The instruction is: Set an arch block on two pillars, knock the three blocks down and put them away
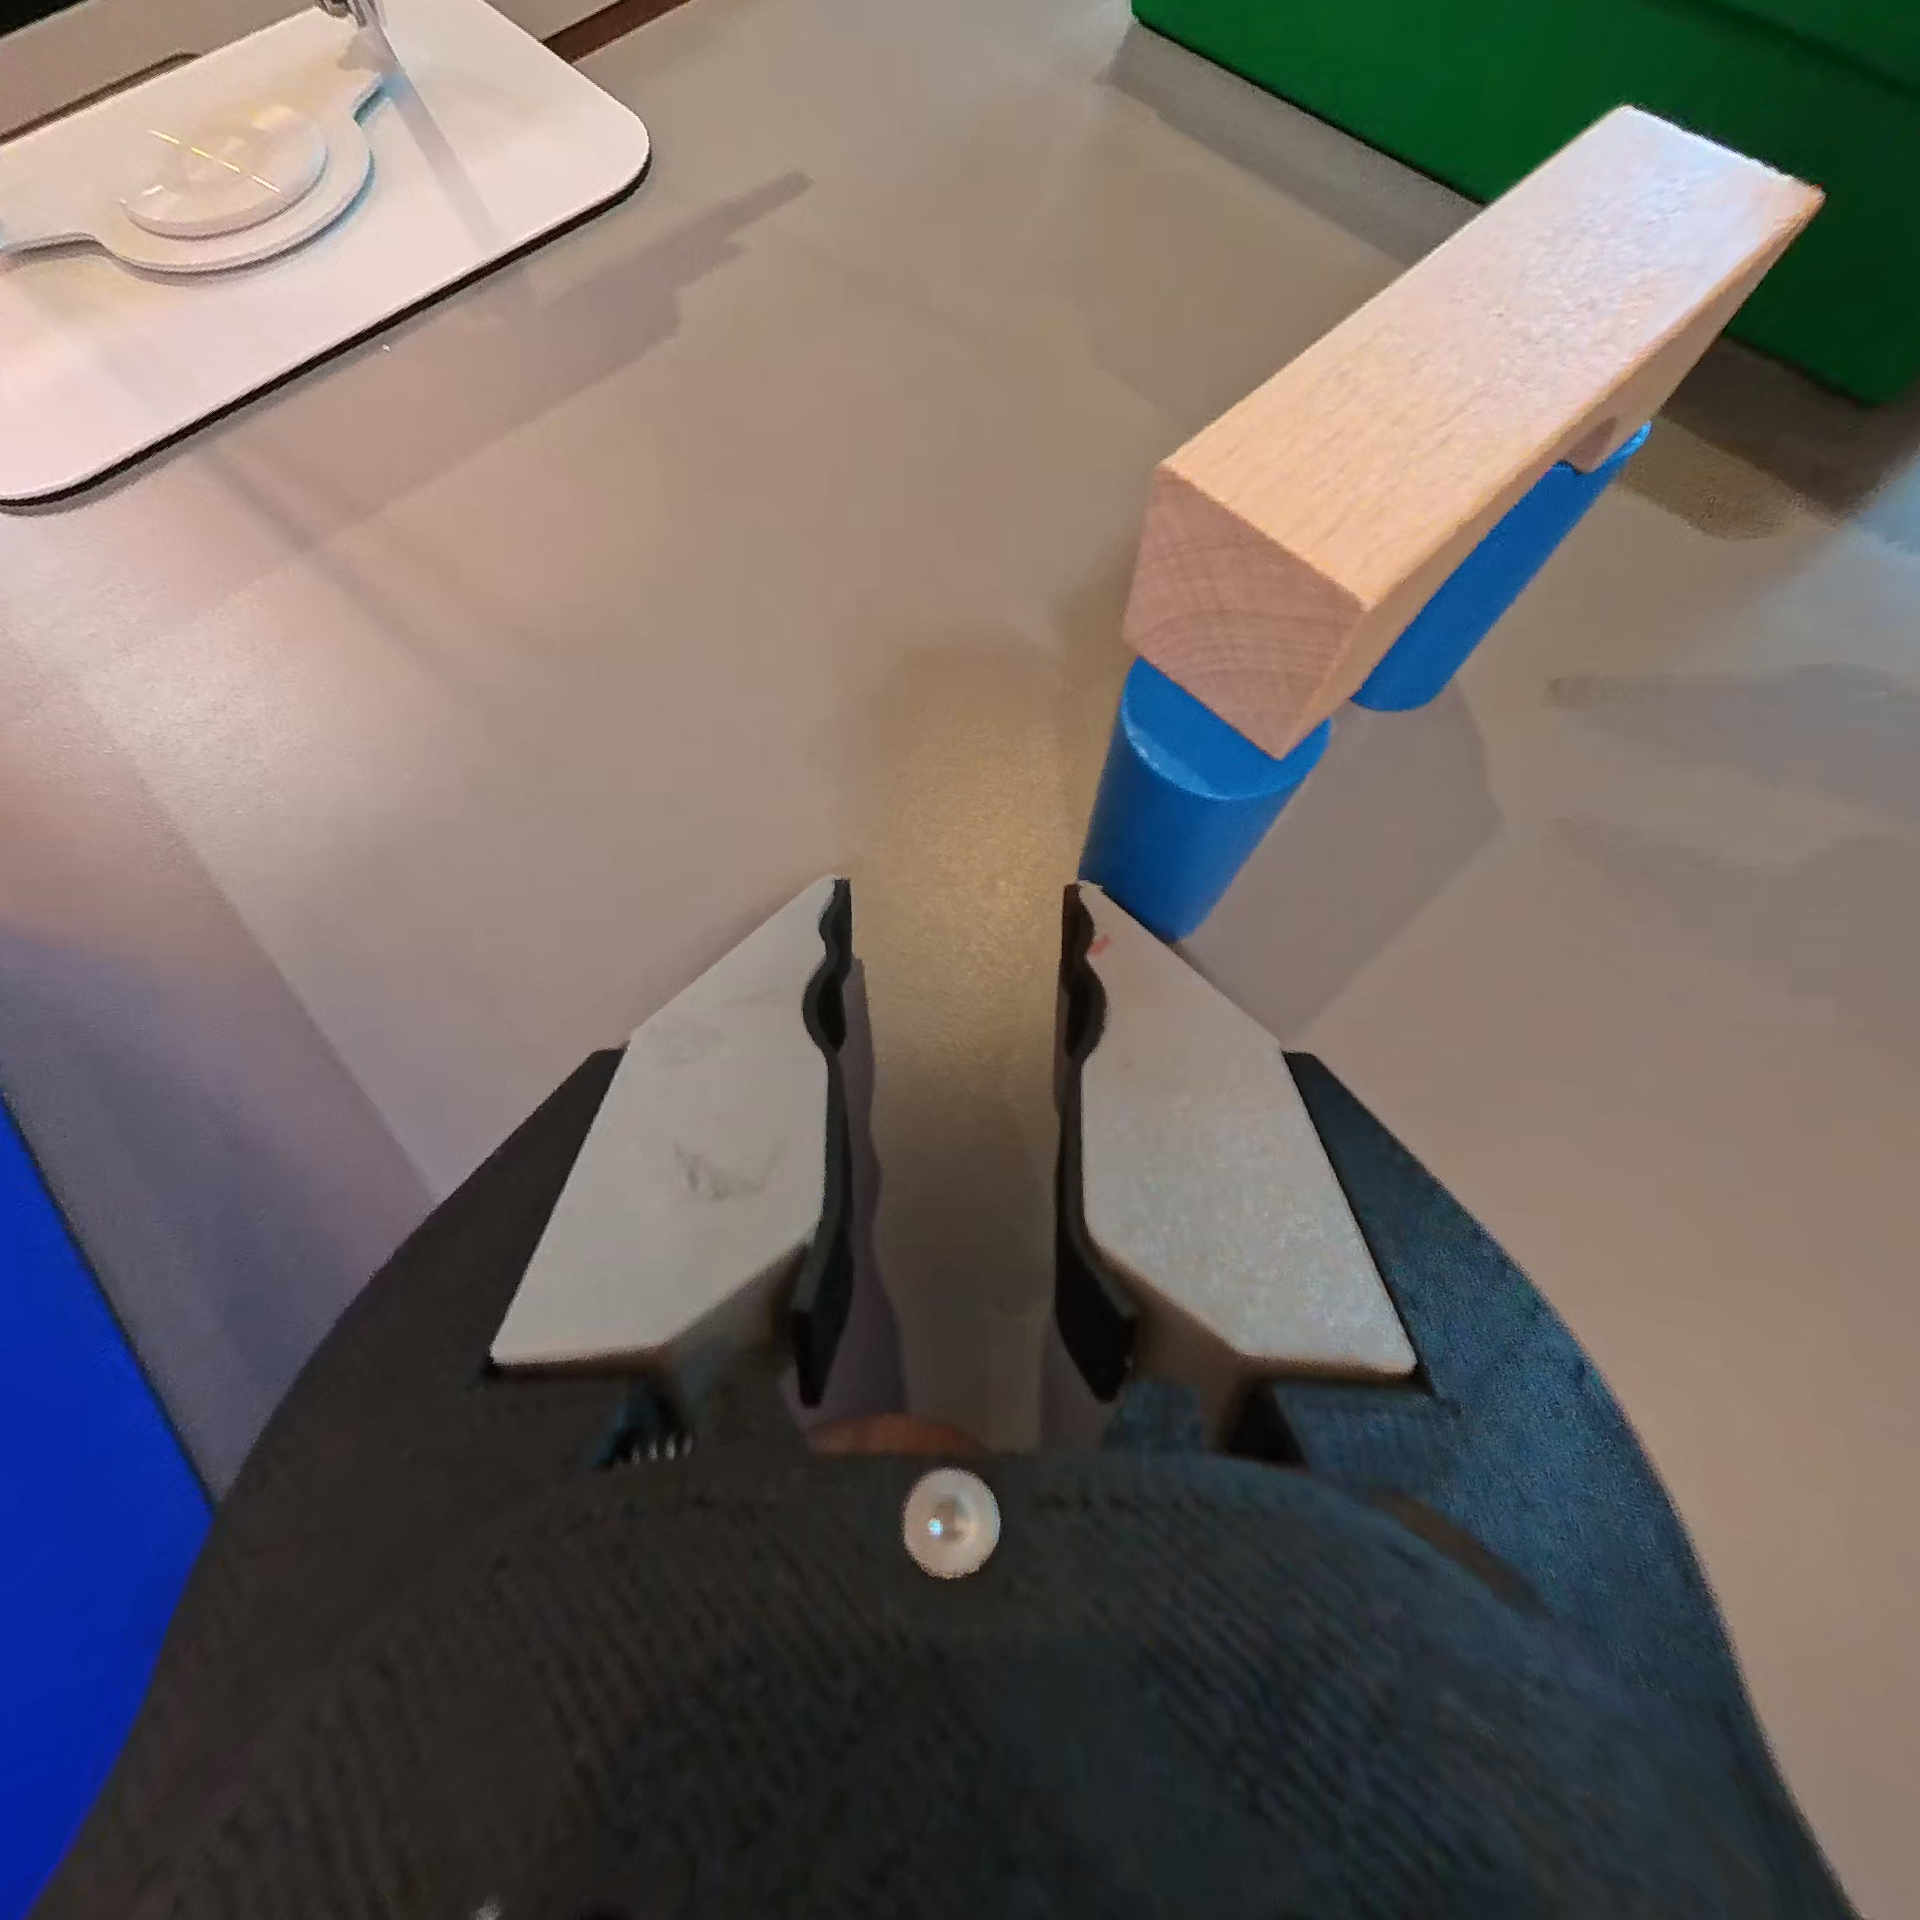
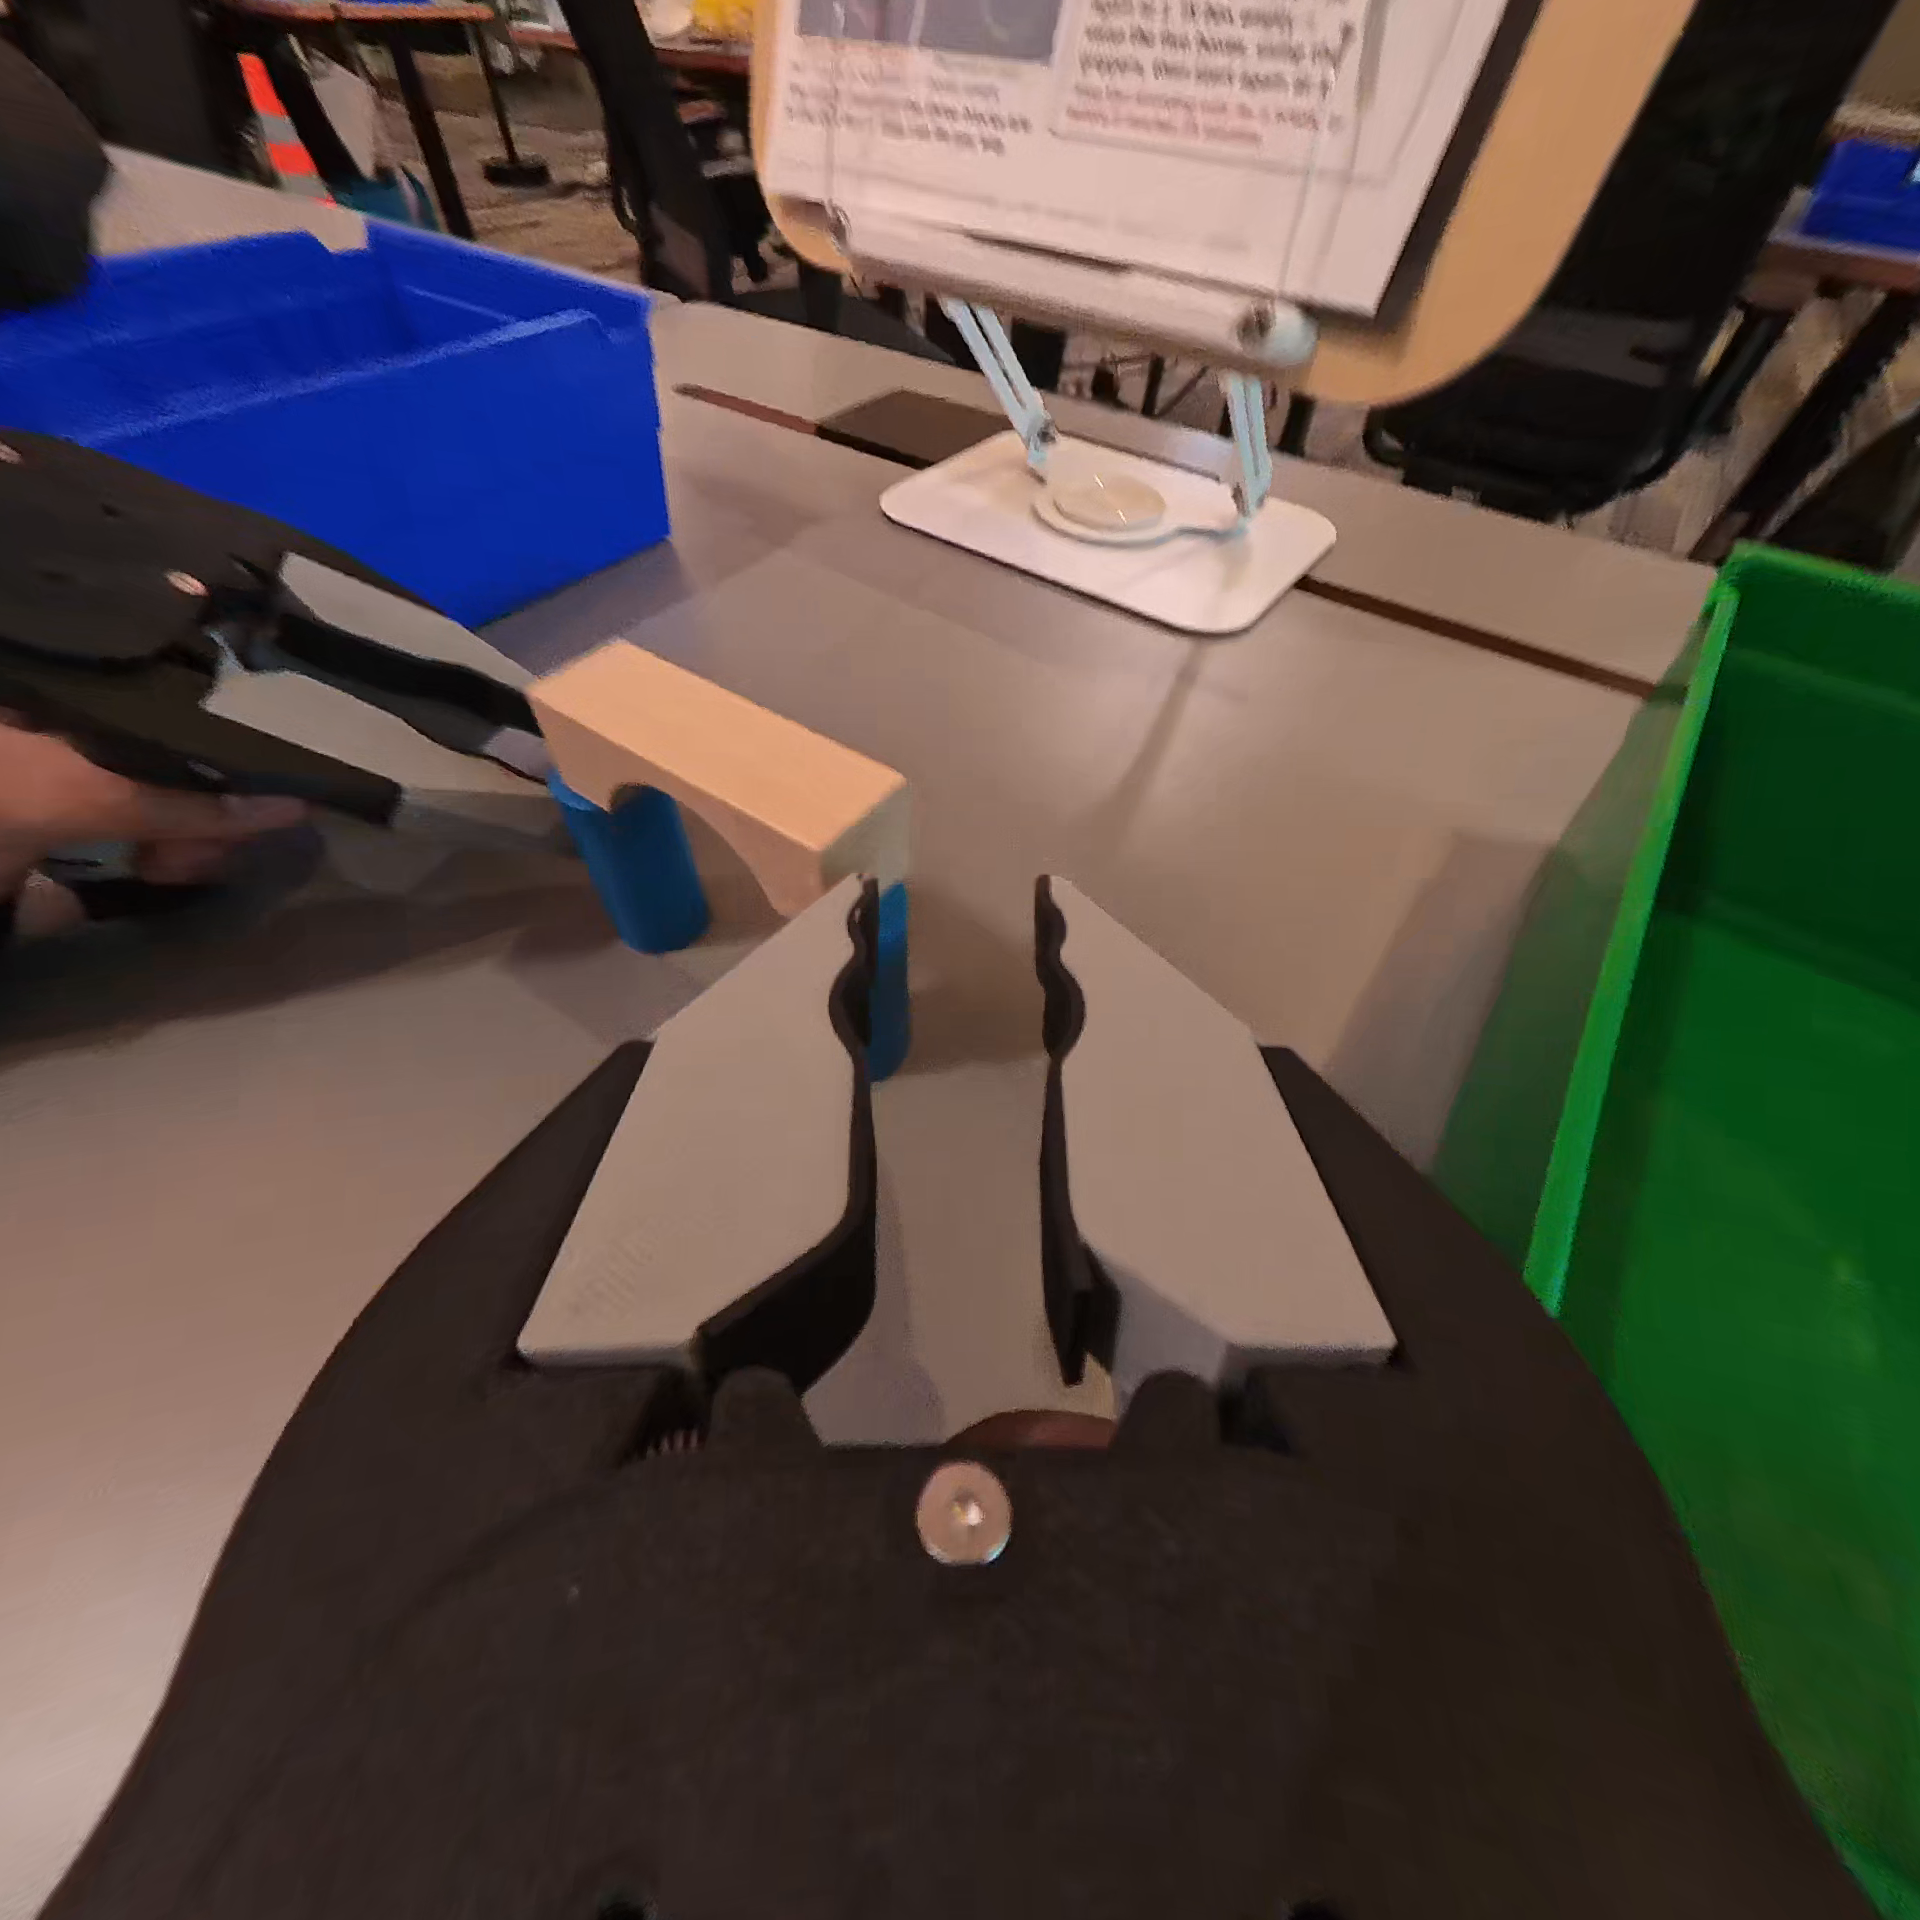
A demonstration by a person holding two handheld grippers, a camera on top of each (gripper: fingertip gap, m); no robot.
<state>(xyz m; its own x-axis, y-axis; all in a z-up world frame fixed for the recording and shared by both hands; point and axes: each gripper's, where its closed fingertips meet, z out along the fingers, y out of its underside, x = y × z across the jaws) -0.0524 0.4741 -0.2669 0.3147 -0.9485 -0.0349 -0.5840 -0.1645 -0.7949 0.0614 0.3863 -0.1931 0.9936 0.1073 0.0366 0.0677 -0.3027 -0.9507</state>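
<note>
Grippers flank our wooden arch block (image 2: 727, 769), which rests on two blue pillars (image 2: 639, 868) on the table (image 1: 623, 623). Left gripper (image 1: 956, 899) and right gripper (image 2: 956, 888) have fingers spread, holding nothing. Blue bin (image 2: 416, 416) and green bin (image 2: 1766, 1039) show no contents.

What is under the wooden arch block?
Two blue pillars hold up the arch block: a near pillar under one end and a far pillar under the other. Between them is bare table. The arch covers most of the pillar tops.
</note>
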